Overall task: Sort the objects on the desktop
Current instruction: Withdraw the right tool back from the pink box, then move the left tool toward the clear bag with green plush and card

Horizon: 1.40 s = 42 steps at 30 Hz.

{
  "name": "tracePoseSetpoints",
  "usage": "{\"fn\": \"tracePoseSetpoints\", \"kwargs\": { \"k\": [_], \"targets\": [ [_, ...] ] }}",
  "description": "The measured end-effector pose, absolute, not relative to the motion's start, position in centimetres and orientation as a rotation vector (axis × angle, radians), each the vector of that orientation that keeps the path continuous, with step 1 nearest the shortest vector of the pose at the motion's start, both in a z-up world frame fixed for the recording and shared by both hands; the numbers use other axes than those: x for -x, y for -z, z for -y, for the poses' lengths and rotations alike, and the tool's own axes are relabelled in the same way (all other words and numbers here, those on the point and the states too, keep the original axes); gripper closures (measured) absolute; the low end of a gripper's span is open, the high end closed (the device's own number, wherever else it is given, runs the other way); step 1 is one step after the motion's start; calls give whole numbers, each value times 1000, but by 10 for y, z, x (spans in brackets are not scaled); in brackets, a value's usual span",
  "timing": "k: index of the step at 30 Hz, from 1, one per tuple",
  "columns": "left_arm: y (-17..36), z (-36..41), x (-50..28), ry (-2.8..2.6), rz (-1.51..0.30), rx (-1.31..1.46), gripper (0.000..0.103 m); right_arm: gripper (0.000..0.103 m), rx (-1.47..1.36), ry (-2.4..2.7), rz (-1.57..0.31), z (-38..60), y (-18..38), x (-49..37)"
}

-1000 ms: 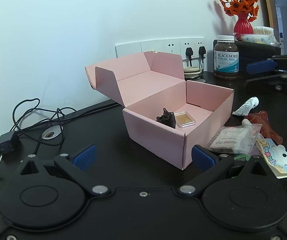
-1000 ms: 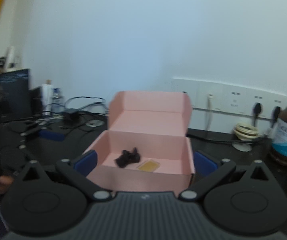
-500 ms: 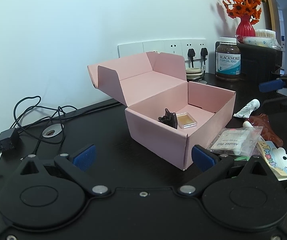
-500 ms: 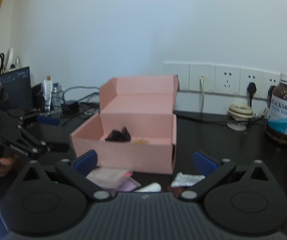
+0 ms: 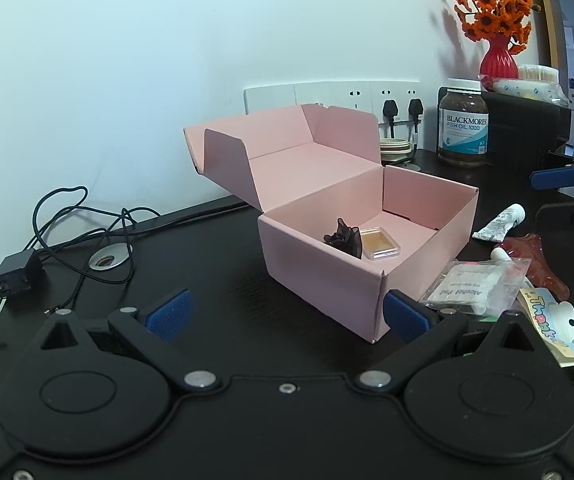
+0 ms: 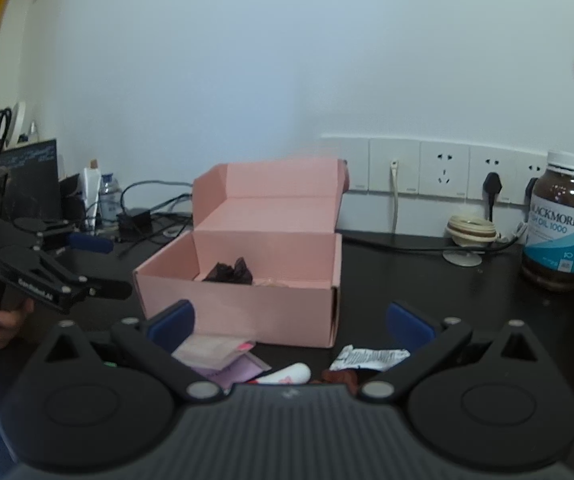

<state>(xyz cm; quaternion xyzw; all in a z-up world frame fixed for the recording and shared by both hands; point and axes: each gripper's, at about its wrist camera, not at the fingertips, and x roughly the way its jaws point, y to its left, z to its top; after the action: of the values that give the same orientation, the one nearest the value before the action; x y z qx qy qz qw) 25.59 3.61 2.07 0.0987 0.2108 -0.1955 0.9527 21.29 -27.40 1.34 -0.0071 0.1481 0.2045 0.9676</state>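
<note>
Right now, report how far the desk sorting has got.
Done: the dark hair clip and the small clear case lie in the open pink box. In hand: nothing; left gripper and right gripper are both open. Left: the alcohol pad packet, white tube, reddish piece and thank-you tag beside the box.

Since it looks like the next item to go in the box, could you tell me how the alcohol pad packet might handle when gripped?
The alcohol pad packet looks like a thin clear bag, so probably floppy and light. Its glossy film may slip or crumple.
</note>
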Motion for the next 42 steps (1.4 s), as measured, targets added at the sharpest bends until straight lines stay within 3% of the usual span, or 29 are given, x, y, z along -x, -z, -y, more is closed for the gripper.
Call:
{"fn": "tracePoseSetpoints", "kwargs": {
  "k": [10,21,42],
  "targets": [
    [-24,-39,-247,277,-381,-184,0,1,-121,-401,-289,295,-13,-213],
    [-28,-30,-222,261,-405,-243,0,1,-90,-417,-267,291,-14,-209],
    [-23,6,-180,529,-369,-328,0,1,-129,-396,-262,296,-13,-208]
  ]
}}
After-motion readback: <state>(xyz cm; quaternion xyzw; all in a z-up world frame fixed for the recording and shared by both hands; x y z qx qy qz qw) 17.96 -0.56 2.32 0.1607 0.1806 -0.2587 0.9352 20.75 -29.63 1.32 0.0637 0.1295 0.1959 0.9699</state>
